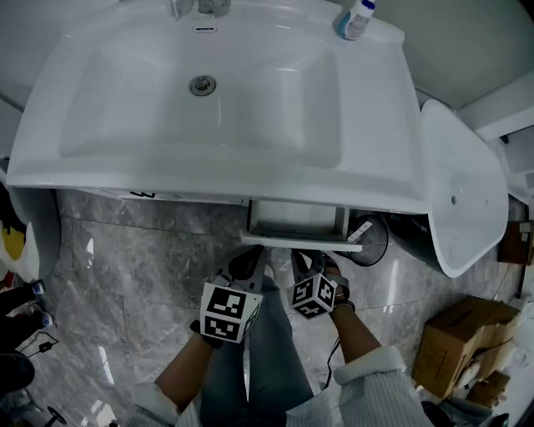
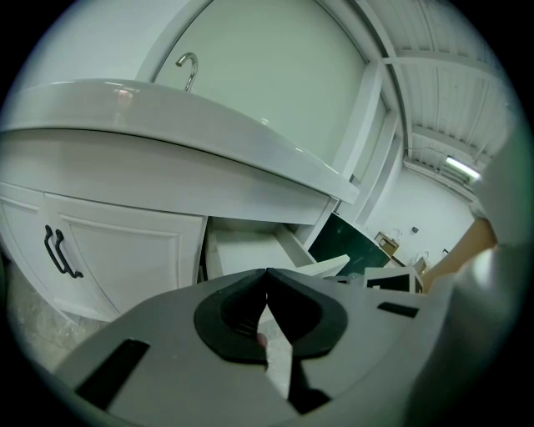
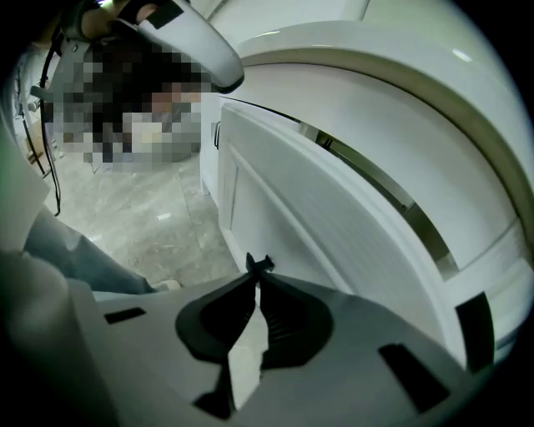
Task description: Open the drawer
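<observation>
A white drawer [image 1: 299, 227] stands pulled partway out from under the white washbasin [image 1: 125, 175]. Its front edge lies just ahead of both grippers. My left gripper [image 1: 247, 265] hangs shut a little before the drawer's left corner, with nothing between its jaws. In the left gripper view the open drawer [image 2: 250, 250] shows past the closed left gripper [image 2: 267, 272]. My right gripper [image 1: 311, 260] is close to the drawer front [image 3: 325, 233], which runs along its right side. The right gripper [image 3: 257, 267] has its tips together and holds nothing.
A cabinet door with a black handle [image 2: 60, 250] is left of the drawer. A bottle [image 1: 357, 18] stands on the basin's back rim. A white oval tub [image 1: 463, 188] leans at the right, above a cardboard box [image 1: 463, 338]. My legs [image 1: 267, 350] are on the marble floor.
</observation>
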`<act>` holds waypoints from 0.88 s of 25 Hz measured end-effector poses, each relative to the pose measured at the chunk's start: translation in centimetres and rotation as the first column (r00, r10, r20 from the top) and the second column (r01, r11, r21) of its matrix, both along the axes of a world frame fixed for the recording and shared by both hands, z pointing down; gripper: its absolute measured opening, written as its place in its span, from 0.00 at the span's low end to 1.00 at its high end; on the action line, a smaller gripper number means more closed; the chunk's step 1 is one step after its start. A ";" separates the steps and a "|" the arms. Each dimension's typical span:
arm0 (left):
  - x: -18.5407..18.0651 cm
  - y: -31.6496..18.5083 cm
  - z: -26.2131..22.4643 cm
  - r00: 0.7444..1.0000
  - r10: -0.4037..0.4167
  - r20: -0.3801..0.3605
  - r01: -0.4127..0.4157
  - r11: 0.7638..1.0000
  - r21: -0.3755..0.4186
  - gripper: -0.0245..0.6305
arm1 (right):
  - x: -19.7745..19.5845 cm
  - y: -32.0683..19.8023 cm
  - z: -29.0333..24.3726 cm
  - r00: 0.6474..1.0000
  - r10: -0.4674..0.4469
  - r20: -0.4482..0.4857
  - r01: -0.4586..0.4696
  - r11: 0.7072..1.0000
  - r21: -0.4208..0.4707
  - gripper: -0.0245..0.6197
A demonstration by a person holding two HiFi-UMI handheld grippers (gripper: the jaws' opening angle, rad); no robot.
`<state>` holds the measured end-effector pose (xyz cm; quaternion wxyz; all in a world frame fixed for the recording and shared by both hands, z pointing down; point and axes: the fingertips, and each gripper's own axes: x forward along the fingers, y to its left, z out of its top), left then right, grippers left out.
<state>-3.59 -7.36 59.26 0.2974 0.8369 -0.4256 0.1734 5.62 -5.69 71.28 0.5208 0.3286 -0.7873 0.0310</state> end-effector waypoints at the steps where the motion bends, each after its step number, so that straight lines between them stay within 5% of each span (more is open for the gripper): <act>1: 0.0 0.1 0.0 1.000 0.000 0.001 0.000 1.000 -0.001 0.06 | 0.1 0.4 0.1 1.000 0.012 0.004 -0.012 1.000 -0.004 0.08; 22: 1.4 1.2 -2.6 1.000 0.006 0.022 -0.006 1.000 -0.001 0.06 | 1.2 2.1 -3.3 0.925 0.338 0.171 -0.320 0.939 -0.128 0.08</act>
